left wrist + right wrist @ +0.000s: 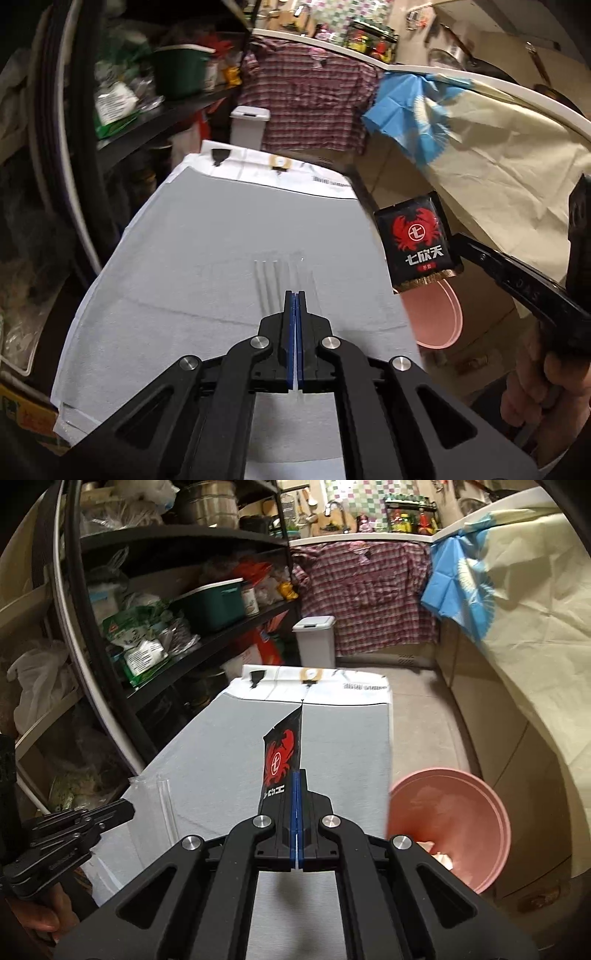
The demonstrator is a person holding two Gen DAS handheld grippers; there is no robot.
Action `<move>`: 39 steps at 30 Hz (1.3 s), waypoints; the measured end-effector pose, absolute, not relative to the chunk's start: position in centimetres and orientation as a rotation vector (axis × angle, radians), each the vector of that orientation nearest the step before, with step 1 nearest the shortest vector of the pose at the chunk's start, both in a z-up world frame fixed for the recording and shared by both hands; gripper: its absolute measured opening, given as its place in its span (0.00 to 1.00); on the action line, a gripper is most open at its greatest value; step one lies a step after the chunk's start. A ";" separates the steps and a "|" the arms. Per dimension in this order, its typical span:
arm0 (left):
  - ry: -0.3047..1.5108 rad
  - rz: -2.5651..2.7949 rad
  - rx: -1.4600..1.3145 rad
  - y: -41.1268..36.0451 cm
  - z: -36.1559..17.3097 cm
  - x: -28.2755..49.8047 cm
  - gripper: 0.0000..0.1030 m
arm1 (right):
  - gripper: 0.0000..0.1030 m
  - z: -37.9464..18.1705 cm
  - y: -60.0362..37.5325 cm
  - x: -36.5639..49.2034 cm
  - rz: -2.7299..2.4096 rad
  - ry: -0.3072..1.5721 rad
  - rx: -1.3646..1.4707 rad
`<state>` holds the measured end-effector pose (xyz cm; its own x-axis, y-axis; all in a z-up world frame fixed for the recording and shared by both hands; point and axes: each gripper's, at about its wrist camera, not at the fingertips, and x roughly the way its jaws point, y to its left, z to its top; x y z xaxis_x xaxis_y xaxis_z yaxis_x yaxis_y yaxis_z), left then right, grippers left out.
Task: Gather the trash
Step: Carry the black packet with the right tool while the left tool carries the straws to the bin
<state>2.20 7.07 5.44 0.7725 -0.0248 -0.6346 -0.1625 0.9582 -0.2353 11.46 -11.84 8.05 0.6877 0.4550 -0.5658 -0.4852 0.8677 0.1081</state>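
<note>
My right gripper [296, 775] is shut on a black sachet [282, 755] with a red crab logo and holds it up above the grey cloth-covered table [229, 746]. In the left wrist view the same sachet [415, 240] hangs at the right, over the table's right edge, above a pink basin [439, 321]. My left gripper [295, 295] is shut on a thin clear plastic wrapper [284, 277] that sticks out ahead of its tips over the table. The wrapper also shows in the right wrist view [155, 805] at the left gripper's tips.
The pink basin [454, 819] stands on the floor right of the table, with light scraps inside. A white lidded bin [316, 640] stands beyond the table's far end. Black shelves [166, 602] full of bags line the left; cloth-draped counters run along the right and back.
</note>
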 end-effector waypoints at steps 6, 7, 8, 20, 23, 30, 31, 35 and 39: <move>0.686 0.055 -0.263 5.6 6.2 3.6 0.00 | 0.00 8.5 -14.7 12.6 0.480 0.601 -0.035; 0.685 0.050 -0.255 5.3 6.3 3.9 0.00 | 0.00 8.6 -15.1 12.8 0.472 0.597 -0.034; 0.683 0.047 -0.250 5.1 6.5 4.1 0.00 | 0.00 8.7 -15.7 13.0 0.463 0.593 -0.031; 0.664 0.017 -0.210 3.2 8.0 6.5 0.00 | 0.00 8.3 -19.9 15.1 0.387 0.574 0.002; 0.662 0.009 -0.202 2.8 8.1 7.3 0.00 | 0.00 7.9 -20.5 15.4 0.375 0.575 0.017; 0.660 -0.031 -0.185 1.7 8.3 9.2 0.00 | 0.00 7.1 -22.4 16.2 0.325 0.588 0.047; 0.665 -0.037 -0.185 1.6 8.3 9.5 0.00 | 0.00 7.0 -22.6 16.2 0.321 0.590 0.051; 0.672 -0.067 -0.168 0.6 8.4 11.1 0.00 | 0.00 6.8 -23.6 16.6 0.291 0.587 0.056; 0.670 -0.111 -0.149 -0.9 8.6 12.8 0.00 | 0.00 6.5 -24.6 17.1 0.264 0.590 0.060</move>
